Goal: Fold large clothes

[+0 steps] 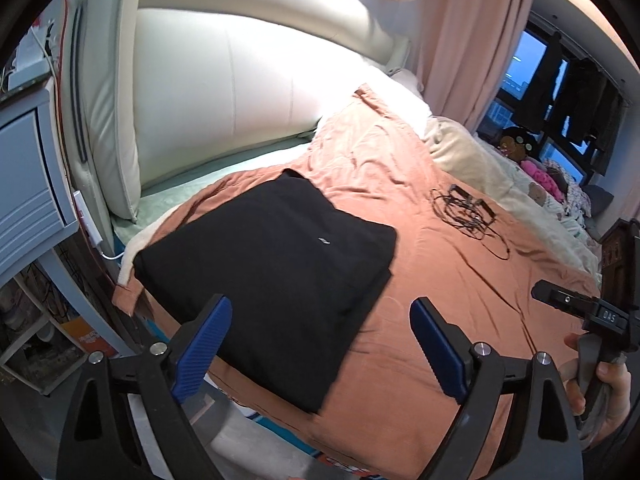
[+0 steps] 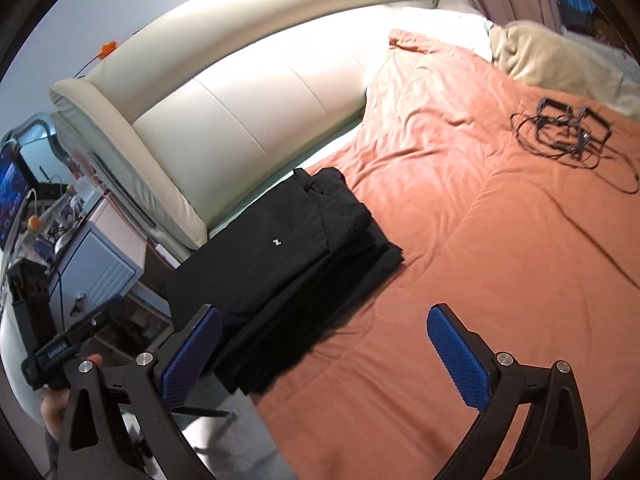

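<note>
Black garment (image 1: 276, 240) lies folded in a neat rectangle on the orange bedspread (image 1: 460, 280), near the bed's edge by the cream headboard (image 1: 224, 92); small white logo faces up. Left tool (image 1: 320, 344) jaws spread wide, nothing between the blue pads, hanging above the garment's near edge. Right tool (image 2: 324, 354) also wide apart, empty, over garment edge and bedspread. Neither touches the cloth. Tangle of black cables (image 1: 472, 212) sits on the bedspread well apart from the garment. A hand (image 1: 600, 384) grips the right tool's handle at the left view's edge.
</note>
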Available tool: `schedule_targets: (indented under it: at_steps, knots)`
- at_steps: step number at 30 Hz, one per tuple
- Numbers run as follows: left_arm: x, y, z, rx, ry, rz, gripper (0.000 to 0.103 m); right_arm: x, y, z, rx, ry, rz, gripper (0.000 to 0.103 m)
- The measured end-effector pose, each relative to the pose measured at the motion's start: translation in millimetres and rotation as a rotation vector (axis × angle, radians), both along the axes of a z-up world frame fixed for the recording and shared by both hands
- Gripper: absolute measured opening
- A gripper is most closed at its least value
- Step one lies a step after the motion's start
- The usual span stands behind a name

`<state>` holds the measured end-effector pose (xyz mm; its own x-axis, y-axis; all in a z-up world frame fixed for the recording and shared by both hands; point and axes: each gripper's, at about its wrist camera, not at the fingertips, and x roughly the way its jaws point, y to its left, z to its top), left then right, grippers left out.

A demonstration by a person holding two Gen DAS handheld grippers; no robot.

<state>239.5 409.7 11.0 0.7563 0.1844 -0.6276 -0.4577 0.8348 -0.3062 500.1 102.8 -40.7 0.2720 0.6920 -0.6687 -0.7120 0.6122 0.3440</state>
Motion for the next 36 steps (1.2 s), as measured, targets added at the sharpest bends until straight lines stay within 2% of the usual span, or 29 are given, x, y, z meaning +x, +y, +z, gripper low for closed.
schedule_targets:
  at_steps: [2,4,21,36]
  knots:
    - [-3.5,-16.7,4.5,0.006,-0.007,-0.009,0.094,-8.2,-18.5,8.8,-0.003,-0.022,-0.008,0.103]
    - [-7.4,-31.9,8.1,0.011,-0.016,-0.021,0.102,-15.6,-37.6,16.2,-0.003,-0.041,-0.020,0.103]
    - [-44.2,-152.2,30.4,0.055,-0.089,-0.125,0.102,-72.6,-189.6,42.1,0.019,-0.137,-0.136,0.103]
    - [-86.2,-224.6,27.7,0.101,-0.156,-0.213,0.102,-142.6,-298.8,44.9,-0.012,-0.254,-0.323,0.103]
